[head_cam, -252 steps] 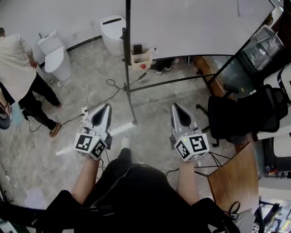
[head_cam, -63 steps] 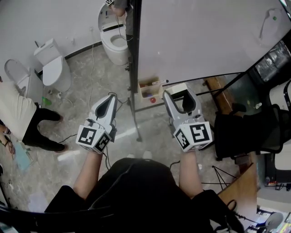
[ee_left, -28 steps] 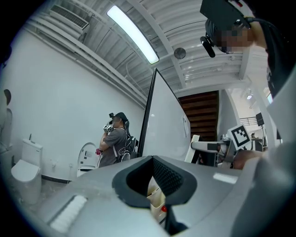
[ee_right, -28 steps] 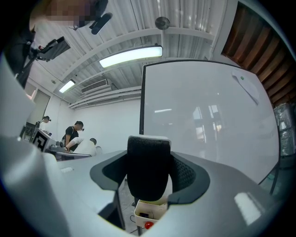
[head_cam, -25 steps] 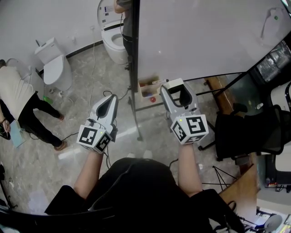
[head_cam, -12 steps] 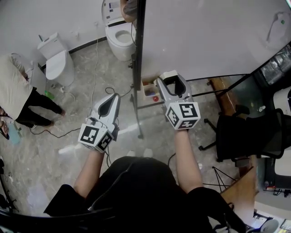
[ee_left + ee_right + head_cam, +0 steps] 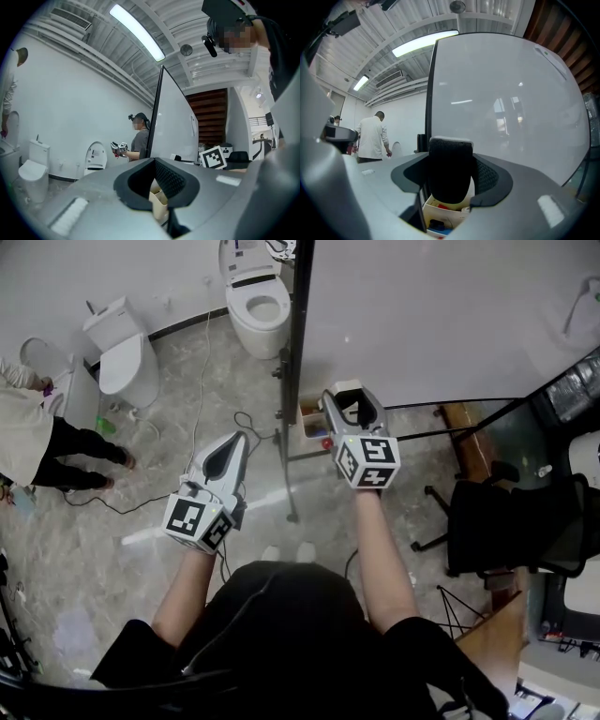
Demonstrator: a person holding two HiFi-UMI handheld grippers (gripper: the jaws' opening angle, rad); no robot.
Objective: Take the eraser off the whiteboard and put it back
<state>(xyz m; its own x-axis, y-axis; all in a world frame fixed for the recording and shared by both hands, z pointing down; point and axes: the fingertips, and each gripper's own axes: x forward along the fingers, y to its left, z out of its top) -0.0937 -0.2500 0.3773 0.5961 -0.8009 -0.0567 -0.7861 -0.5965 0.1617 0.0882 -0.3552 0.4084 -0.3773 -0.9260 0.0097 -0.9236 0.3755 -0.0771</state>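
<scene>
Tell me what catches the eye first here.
The big whiteboard fills the upper right of the head view. Just before it the right gripper holds a black eraser between its jaws, near a small box on the stand. A toilet and a second toilet sit on the floor at upper left.
</scene>
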